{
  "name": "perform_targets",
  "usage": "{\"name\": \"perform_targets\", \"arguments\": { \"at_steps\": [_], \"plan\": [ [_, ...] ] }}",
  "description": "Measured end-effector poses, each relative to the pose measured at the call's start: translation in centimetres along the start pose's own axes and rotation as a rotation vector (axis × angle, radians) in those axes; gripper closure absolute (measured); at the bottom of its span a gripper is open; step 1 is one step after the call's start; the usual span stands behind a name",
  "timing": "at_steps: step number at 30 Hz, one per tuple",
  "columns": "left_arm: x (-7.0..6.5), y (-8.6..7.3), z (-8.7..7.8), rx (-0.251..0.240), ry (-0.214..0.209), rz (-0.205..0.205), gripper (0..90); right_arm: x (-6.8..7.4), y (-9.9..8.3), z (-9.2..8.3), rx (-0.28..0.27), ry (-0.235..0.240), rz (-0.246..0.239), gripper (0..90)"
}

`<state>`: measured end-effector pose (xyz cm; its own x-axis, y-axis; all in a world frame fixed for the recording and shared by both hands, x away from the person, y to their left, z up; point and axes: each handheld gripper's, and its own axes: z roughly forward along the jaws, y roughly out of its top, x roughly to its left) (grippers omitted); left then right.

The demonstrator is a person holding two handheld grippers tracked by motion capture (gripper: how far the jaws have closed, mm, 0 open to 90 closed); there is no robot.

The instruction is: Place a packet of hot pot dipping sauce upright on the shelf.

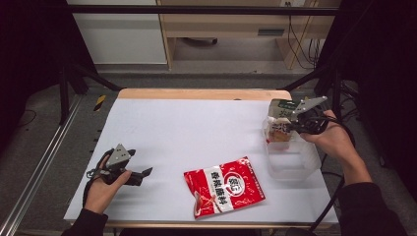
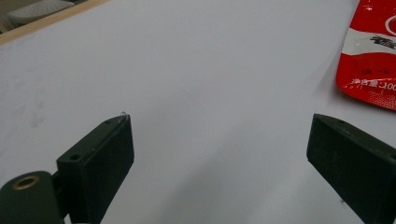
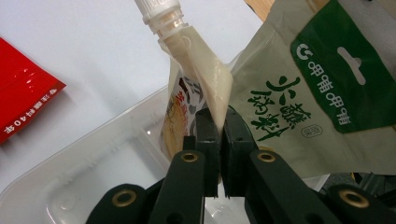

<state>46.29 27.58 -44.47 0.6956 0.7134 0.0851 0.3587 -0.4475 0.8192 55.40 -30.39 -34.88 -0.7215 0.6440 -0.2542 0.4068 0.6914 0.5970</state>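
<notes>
I've got the bench in front of me, its white top mostly bare, and I'll place everything from the clear plastic tub sitting near its right edge. That tub is the biggest thing on it, see-through and shallow, and my right hand is over its far end.

Next down in size, the red sachet lies flat on the bench just left of the tub, apart from it, near the front edge. Its corner peeks into my left hand-held gripper's camera too.

Then the pouches. At the tub's far end a beige pouch with a green label stands up, and touching it in front is a spouted pouch with a white screw neck. My right hand-held gripper is clenched on the spouted pouch, jaws pinched tight on its thin side seam, with the pouch over the tub's inside.

My left hand-held gripper is well away to the left of the tub, low over bare bench, jaws spread wide, grasping nothing.

Here's my worry: I'm holding only a narrow flap of film. If the pouch is heavy, I reckon it could swing or slide out of the jaws. It also leans against the green-label pouch, so pulling away could drag or topple that one, or nudge the light tub along the bench.
</notes>
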Motion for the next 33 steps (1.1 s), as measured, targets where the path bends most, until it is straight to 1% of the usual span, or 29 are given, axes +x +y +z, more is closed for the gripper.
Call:
{"name": "perform_targets", "arguments": {
  "at_steps": [3,14,20,23,27,30,31,33],
  "plan": [
    [0.01,-0.02,0.01,0.0,0.001,-0.002,7.5,-0.02,-0.04,0.02,-0.007,0.004,0.013,87.5],
    [-0.3,0.06,0.23,0.007,-0.007,0.007,7.5,0.03,-0.17,-0.02,-0.009,0.007,0.005,86.1],
    [-0.23,0.04,0.17,0.006,-0.006,0.005,7.5,-0.03,-0.47,-0.19,-0.005,0.002,0.029,82.9],
    [-0.27,0.03,0.24,0.01,-0.007,0.007,7.5,-0.06,-0.56,-0.2,-0.006,0.006,0.032,81.7],
    [-0.33,0.04,0.33,0.011,-0.011,0.007,7.5,0.01,-0.58,-0.15,-0.002,0.006,0.045,75.8],
    [-0.3,0.03,0.29,0.011,-0.01,0.006,7.5,-0.08,-0.67,-0.06,0.001,0.003,0.053,73.0],
    [-0.27,0.03,0.25,0.01,-0.009,0.006,7.5,-0.1,-0.69,-0.08,0.002,0.008,0.061,71.2],
    [-0.23,0.01,0.22,0.01,-0.009,0.006,7.5,-0.08,-0.67,-0.09,-0.001,0.012,0.062,65.6]
  ]
}}
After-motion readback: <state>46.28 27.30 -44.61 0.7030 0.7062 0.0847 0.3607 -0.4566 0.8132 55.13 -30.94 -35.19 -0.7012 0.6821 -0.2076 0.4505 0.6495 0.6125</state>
